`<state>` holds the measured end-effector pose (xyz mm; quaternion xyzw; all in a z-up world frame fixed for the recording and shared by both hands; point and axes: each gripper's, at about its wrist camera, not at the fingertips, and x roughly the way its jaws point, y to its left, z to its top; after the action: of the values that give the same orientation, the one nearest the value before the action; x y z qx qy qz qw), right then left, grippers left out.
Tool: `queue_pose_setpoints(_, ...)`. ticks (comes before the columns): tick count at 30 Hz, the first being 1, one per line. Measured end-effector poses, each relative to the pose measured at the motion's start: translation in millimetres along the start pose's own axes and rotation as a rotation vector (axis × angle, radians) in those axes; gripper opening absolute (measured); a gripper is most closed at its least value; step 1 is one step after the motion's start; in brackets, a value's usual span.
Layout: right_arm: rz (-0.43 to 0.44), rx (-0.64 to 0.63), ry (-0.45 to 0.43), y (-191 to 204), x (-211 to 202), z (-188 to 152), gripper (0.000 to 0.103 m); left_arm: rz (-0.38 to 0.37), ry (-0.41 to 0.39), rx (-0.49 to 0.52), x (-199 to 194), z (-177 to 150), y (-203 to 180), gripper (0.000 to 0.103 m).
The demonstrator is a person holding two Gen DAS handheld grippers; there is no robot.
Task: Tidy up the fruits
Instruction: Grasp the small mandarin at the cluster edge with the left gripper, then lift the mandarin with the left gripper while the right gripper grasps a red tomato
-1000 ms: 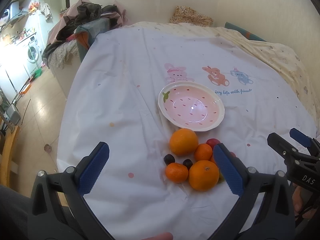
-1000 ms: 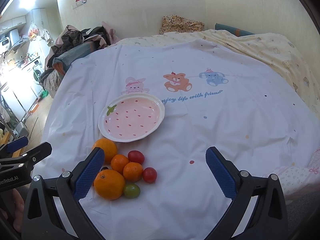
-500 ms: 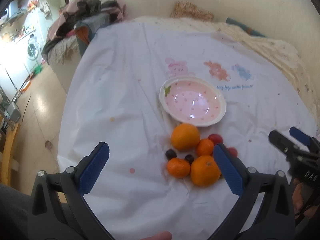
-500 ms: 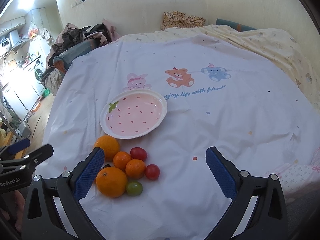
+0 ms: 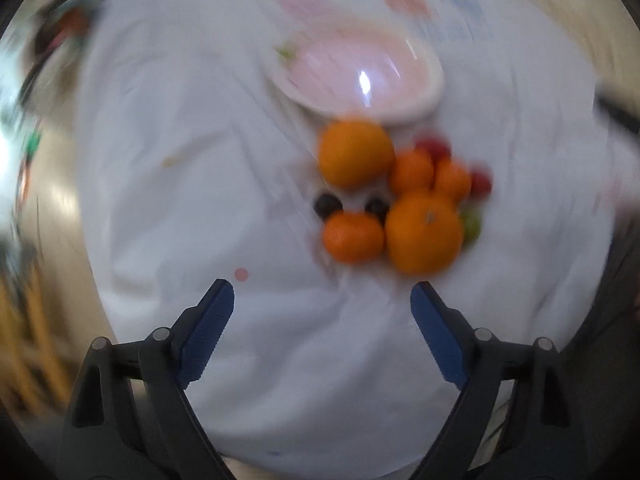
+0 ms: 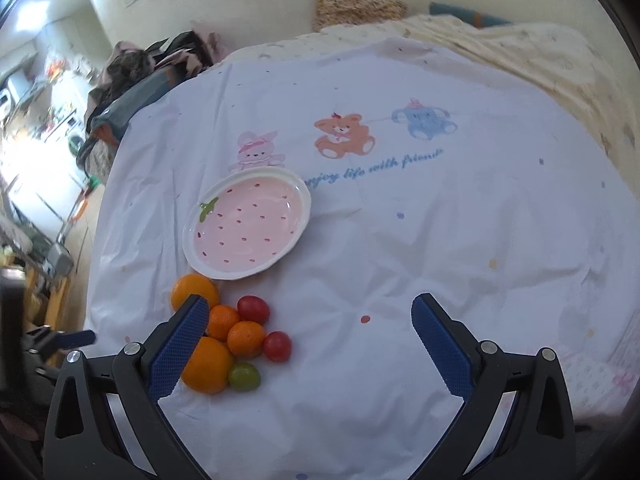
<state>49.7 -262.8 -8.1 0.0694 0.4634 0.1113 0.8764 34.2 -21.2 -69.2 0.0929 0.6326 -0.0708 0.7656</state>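
A pink strawberry-pattern plate [image 6: 224, 268] lies empty on a white printed cloth [image 6: 400, 264]; it also shows in the blurred left wrist view [image 5: 434, 88]. Just in front of it is a pile of fruit: several oranges [image 5: 424, 236] [image 6: 208, 368], two red tomatoes [image 6: 277, 346], a green one [image 6: 244, 377] and two dark berries [image 5: 327, 205]. My left gripper [image 5: 322, 300] is open and empty, close in front of the pile. My right gripper [image 6: 310, 312] is open and empty, to the right of the pile.
The cloth covers a bed with a yellowish blanket [image 6: 540, 52] at the back right. A heap of clothes [image 6: 136, 72] lies past the cloth's far left corner. The floor [image 5: 52, 208] drops off along the left edge.
My left gripper has moved quickly forward and down towards the fruit pile, so its view is blurred. The right gripper has drifted slightly closer. Both stay open.
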Motion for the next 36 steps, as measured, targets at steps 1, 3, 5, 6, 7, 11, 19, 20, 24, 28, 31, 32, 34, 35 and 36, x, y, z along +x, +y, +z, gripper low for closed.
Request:
queue_pose_setpoints(1, -0.001, 0.011, 0.012, -2, 3, -1, 0.103, -0.001, 0.046, 0.088, 10, 4, -6, 0.082)
queue_pose_setpoints(3, -0.015, 0.018, 0.029, -3, 7, -4, 0.103, 0.001, 0.094, 0.182, 22, 11, -11, 0.078)
queue_pose_setpoints(5, -0.027, 0.011, 0.032, -2, 8, -4, 0.103, 0.021, 0.098, 0.244, 29, 22, -12, 0.063)
queue_pose_setpoints(6, -0.03, 0.006, 0.029, -1, 7, -4, 0.103, 0.018, 0.103, 0.253, 31, 27, -11, 0.063)
queue_pose_setpoints(7, -0.035, 0.003, 0.024, -1, 8, -4, 0.103, -0.004, 0.116, 0.26, 35, 32, -10, 0.063)
queue_pose_setpoints(11, -0.049, 0.003, 0.028, -2, 10, -3, 0.103, -0.103, 0.227, 0.308, 50, 44, -13, 0.063)
queue_pose_setpoints(19, -0.048, 0.039, 0.067, -9, 21, -3, 0.103, -0.147, 0.32, 0.409, 81, 55, -30, 0.044)
queue_pose_setpoints(20, -0.047, 0.041, 0.072, -9, 22, -3, 0.103, -0.156, 0.327, 0.404, 85, 56, -30, 0.042)
queue_pose_setpoints(24, -0.052, 0.036, 0.082, -8, 24, -4, 0.103, -0.183, 0.318, 0.394, 91, 58, -32, 0.041)
queue_pose_setpoints(28, -0.059, 0.026, 0.085, -7, 26, -5, 0.103, -0.143, 0.267, 0.429, 63, 53, -21, 0.038)
queue_pose_setpoints(31, -0.064, 0.027, 0.079, -8, 25, -5, 0.103, -0.146, 0.229, 0.389, 38, 45, -12, 0.038)
queue_pose_setpoints(32, -0.064, 0.032, 0.078, -9, 25, -5, 0.103, -0.15, 0.213, 0.371, 28, 42, -8, 0.038)
queue_pose_setpoints(34, -0.054, 0.047, 0.085, -13, 26, -5, 0.103, -0.146, 0.158, 0.303, 5, 34, 4, 0.038)
queue_pose_setpoints(35, -0.047, 0.056, 0.096, -15, 27, -5, 0.103, -0.145, 0.128, 0.255, -4, 14, 10, 0.038)
queue_pose_setpoints(36, -0.044, 0.059, 0.109, -16, 29, -5, 0.103, -0.15, 0.101, 0.196, -16, 10, 16, 0.038)
